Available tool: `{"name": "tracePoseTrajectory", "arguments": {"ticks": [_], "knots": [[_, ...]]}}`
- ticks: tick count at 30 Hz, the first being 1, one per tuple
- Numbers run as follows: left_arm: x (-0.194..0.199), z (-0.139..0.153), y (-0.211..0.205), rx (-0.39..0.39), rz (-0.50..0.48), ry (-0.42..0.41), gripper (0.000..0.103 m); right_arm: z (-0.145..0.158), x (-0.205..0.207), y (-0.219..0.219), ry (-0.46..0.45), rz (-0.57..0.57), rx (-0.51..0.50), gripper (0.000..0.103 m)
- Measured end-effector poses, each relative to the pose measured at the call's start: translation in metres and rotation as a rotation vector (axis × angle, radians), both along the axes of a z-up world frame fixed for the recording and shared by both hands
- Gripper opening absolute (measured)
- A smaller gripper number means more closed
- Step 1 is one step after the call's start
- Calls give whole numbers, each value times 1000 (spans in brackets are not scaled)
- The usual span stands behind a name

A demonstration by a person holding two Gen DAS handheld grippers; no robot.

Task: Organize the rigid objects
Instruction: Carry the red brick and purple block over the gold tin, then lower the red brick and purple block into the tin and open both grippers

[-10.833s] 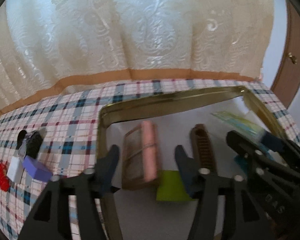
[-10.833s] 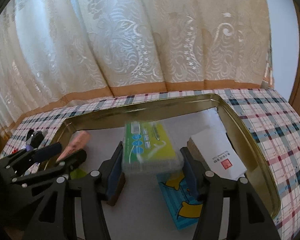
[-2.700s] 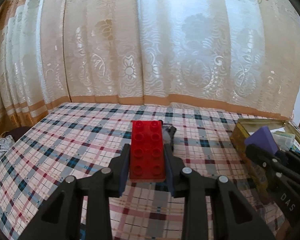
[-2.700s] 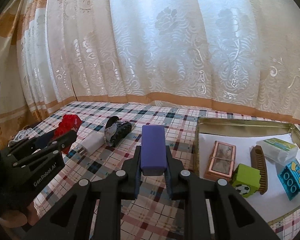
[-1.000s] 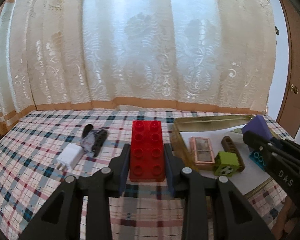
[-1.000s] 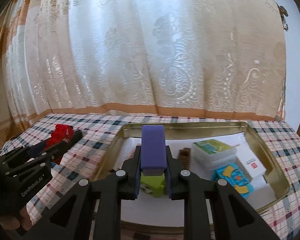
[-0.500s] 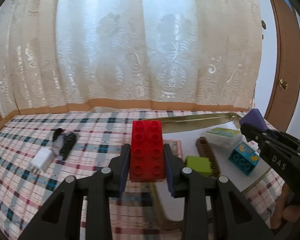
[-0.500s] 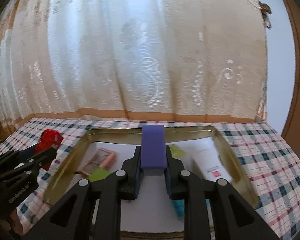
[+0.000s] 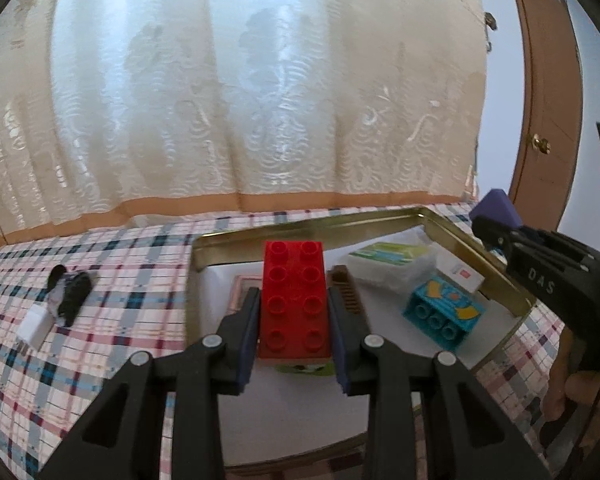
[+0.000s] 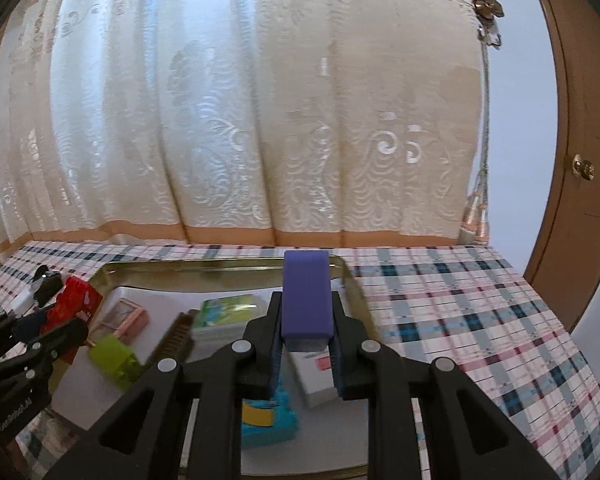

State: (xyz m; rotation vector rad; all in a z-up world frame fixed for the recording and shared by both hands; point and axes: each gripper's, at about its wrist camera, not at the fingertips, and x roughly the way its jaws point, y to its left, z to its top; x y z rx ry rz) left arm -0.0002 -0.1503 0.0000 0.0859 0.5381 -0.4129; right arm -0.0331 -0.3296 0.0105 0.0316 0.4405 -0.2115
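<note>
My left gripper (image 9: 294,336) is shut on a red studded brick (image 9: 294,300) and holds it above the gold tray (image 9: 312,226), over its left part. My right gripper (image 10: 305,340) is shut on a purple block (image 10: 306,294) above the tray's right side (image 10: 350,280). In the tray lie a pink-framed box (image 10: 126,316), a brown comb (image 10: 176,340), a green cube (image 10: 114,358), a clear green-labelled box (image 9: 392,260), a teal brick (image 9: 442,312) and a white box (image 9: 460,274). The right gripper with the purple block (image 9: 498,210) shows in the left wrist view.
A white charger (image 9: 34,326) and a black bundle (image 9: 70,292) lie on the plaid tablecloth (image 9: 120,280) left of the tray. A lace curtain (image 9: 240,100) hangs behind. A brown door (image 10: 580,160) stands at the right.
Both grippers have moved right, over the tray, with their blocks held. The left one went from beside the tray to above its left part.
</note>
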Motion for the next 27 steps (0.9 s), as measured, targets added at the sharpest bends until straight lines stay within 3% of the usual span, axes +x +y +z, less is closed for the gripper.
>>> {"name": "tracePoseTrajectory", "arguments": {"ticks": [13, 27], "knots": [[-3, -9, -52, 47, -70, 59, 31, -18, 17, -21, 117, -43, -61, 22], [14, -19, -63, 76, -53, 150, 31, -30, 36, -12, 211, 7, -78, 22]]}}
